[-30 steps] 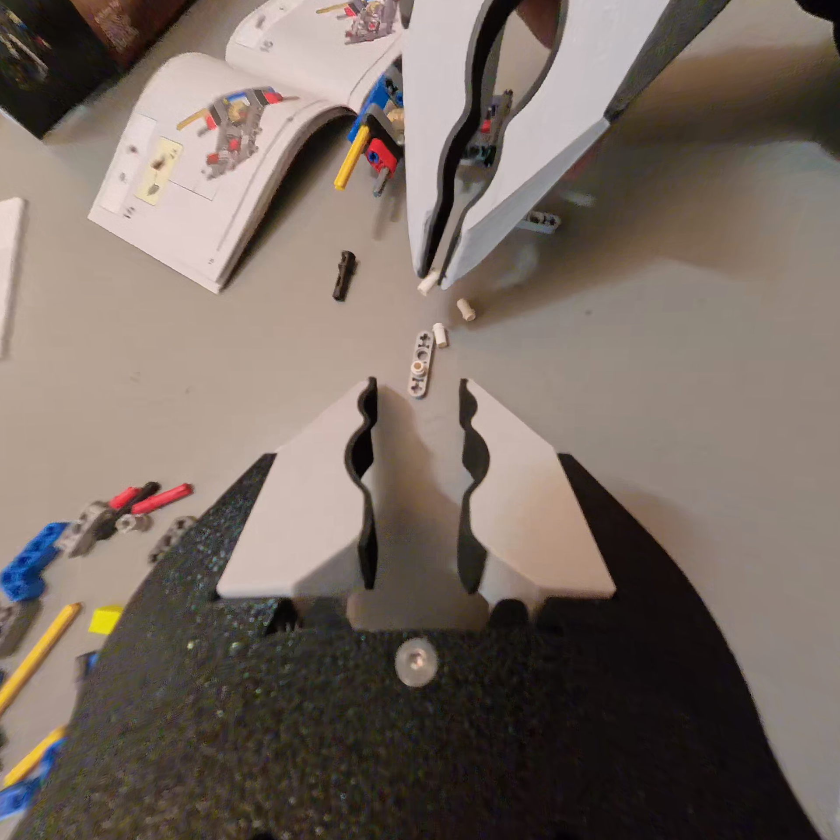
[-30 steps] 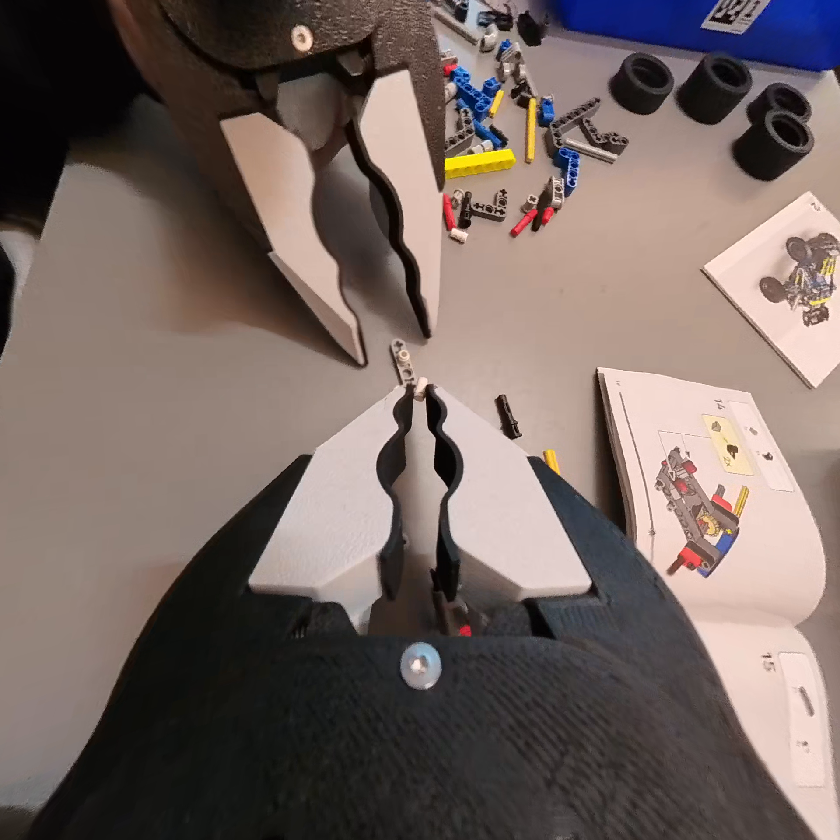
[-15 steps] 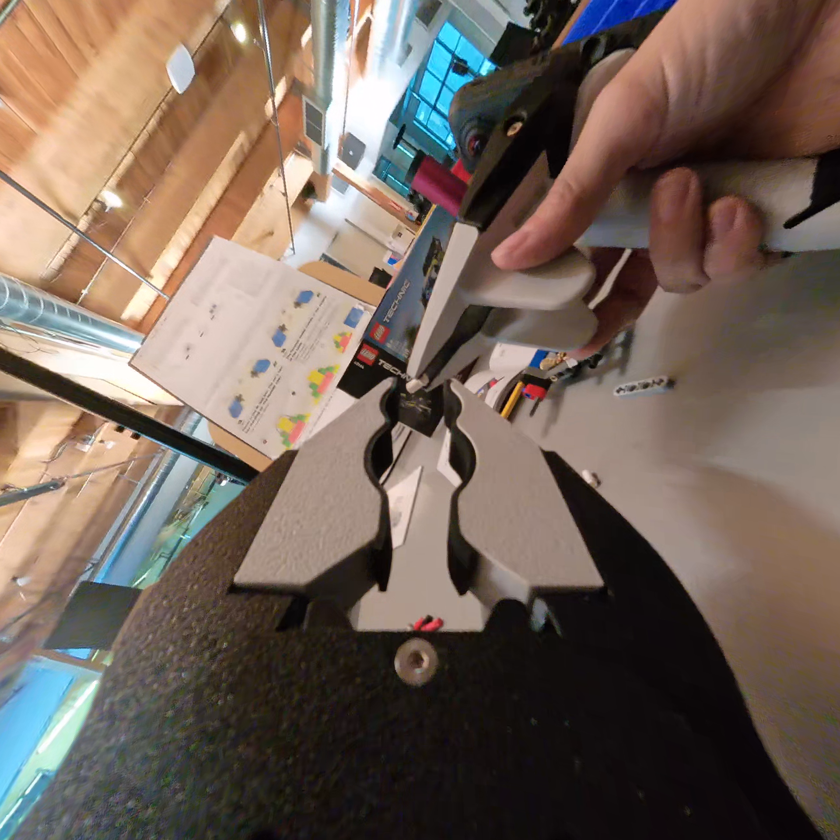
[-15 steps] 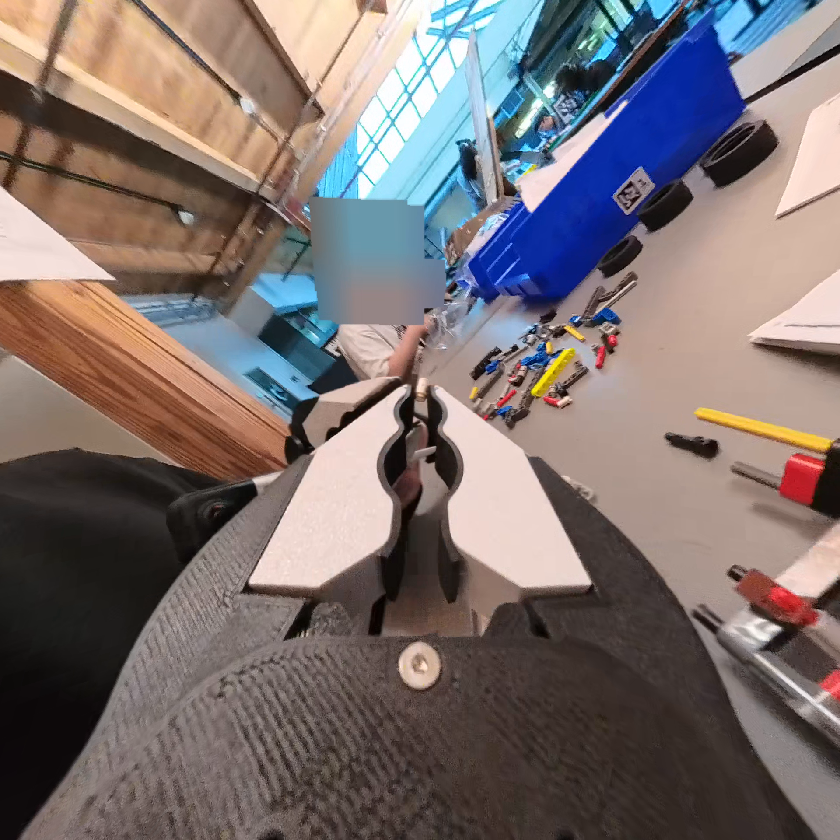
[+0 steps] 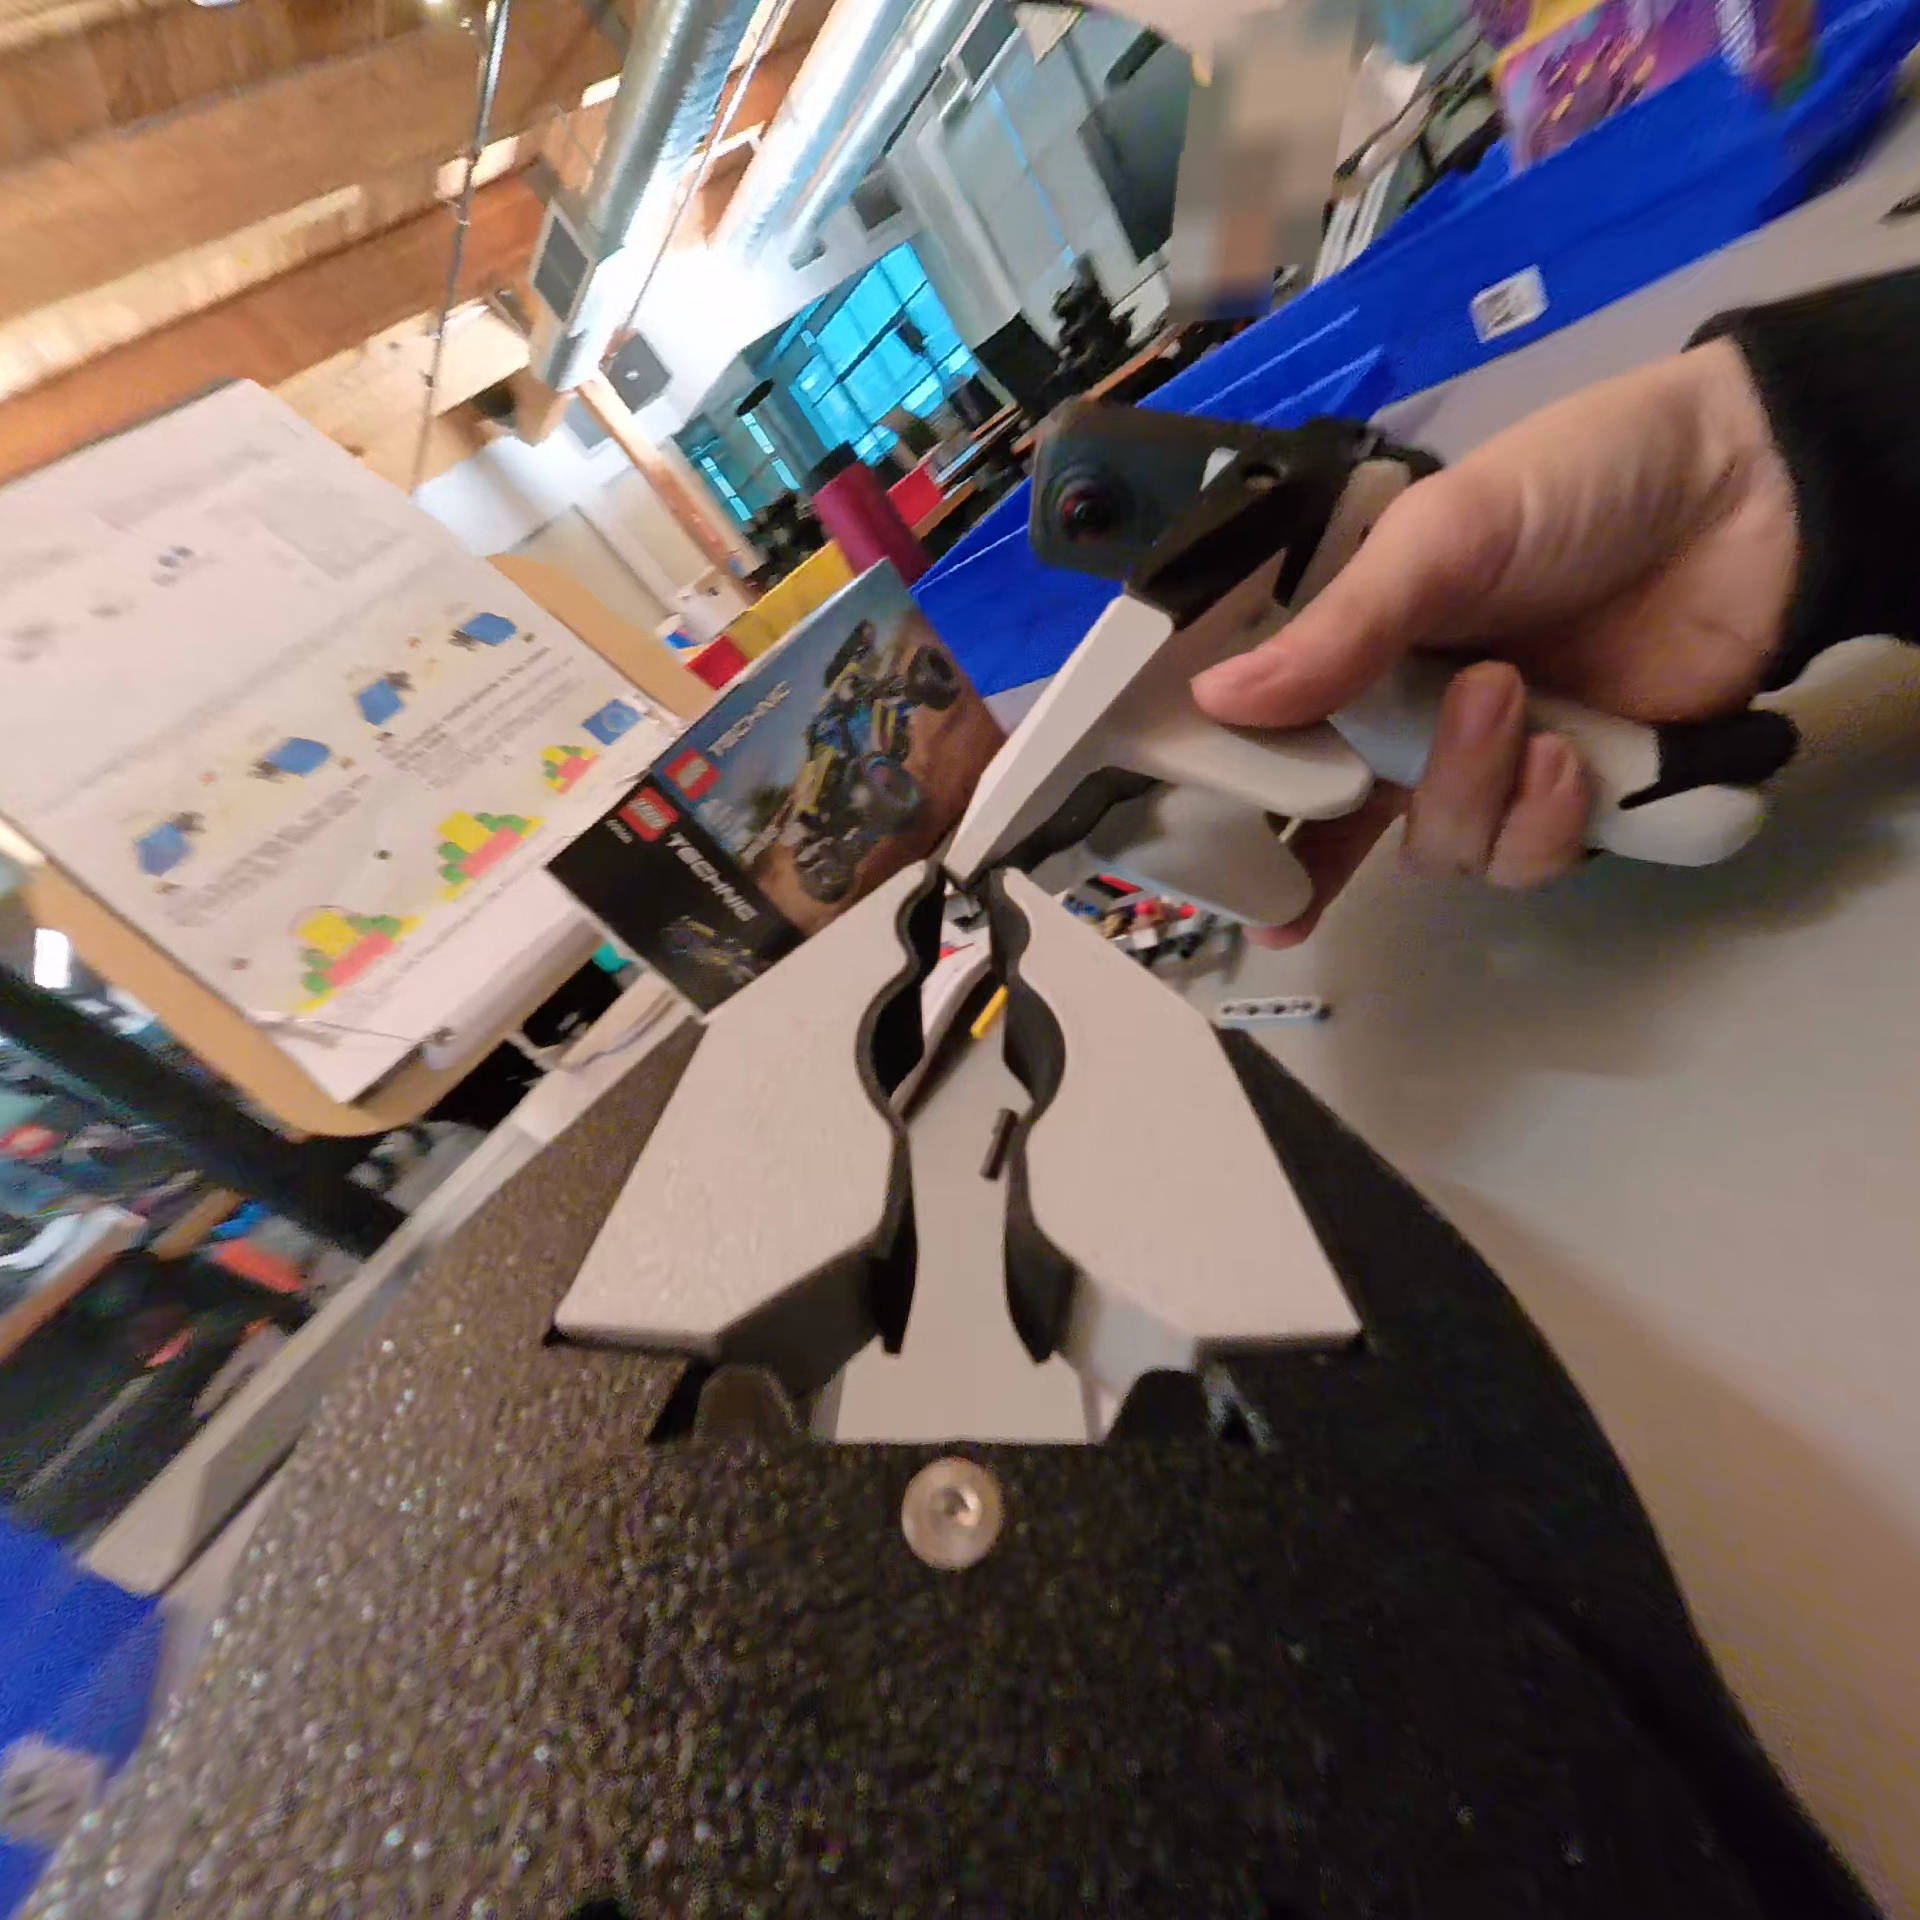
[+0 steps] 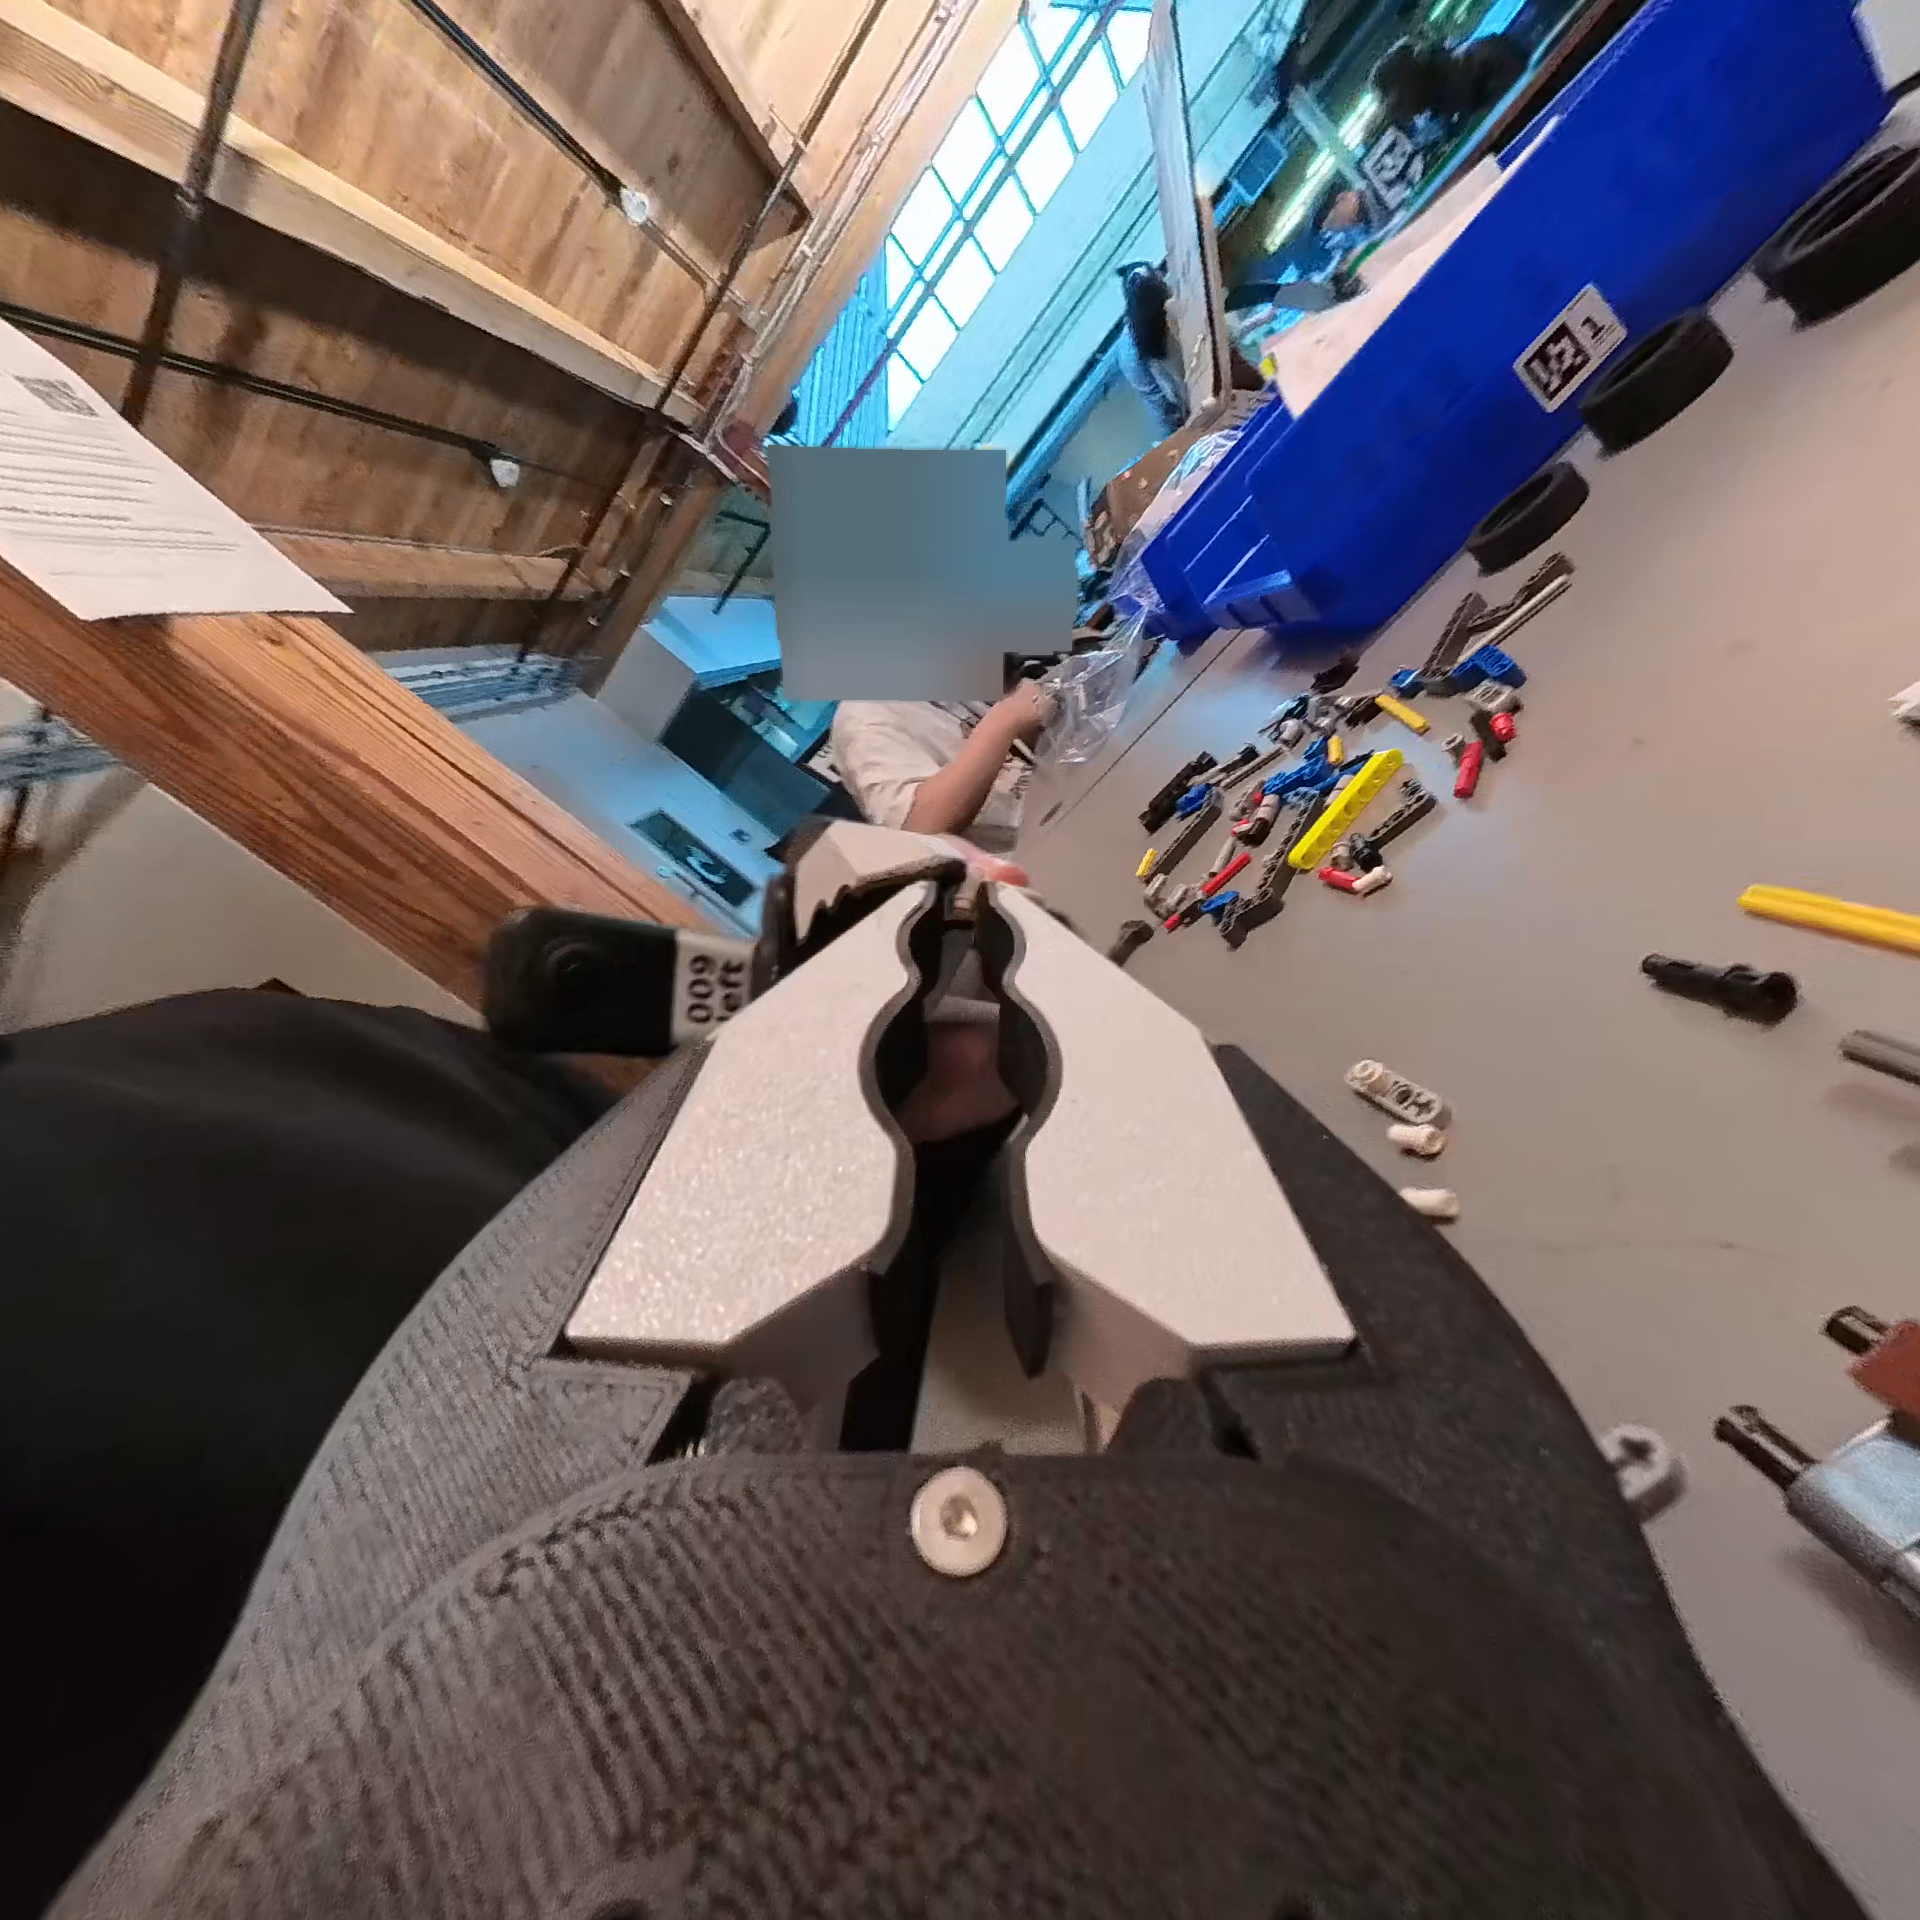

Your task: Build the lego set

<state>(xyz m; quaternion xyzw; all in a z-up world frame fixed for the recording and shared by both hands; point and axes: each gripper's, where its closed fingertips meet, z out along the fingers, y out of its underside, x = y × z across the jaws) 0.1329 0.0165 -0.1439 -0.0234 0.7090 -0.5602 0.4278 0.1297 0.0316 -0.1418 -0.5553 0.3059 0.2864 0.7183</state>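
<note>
Both grippers raised tip to tip above the table. Right gripper (image 6: pixel 968 906) jaws narrow, pinching a small white pin (image 6: pixel 967 902); left gripper (image 5: pixel 961 883) jaws narrow, contents indiscernible. Beyond the jaws, loose lego pieces (image 6: pixel 1304 805) lie unassembled: building seems far from finished.

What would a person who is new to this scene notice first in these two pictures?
First, the two grippers meeting tip to tip above the grey table: the right gripper pinches a tiny white peg at the left gripper. Next, the bright scatter of loose bricks beyond the right gripper, beside the blue bin. In the left view, the set's box stands behind.
</note>
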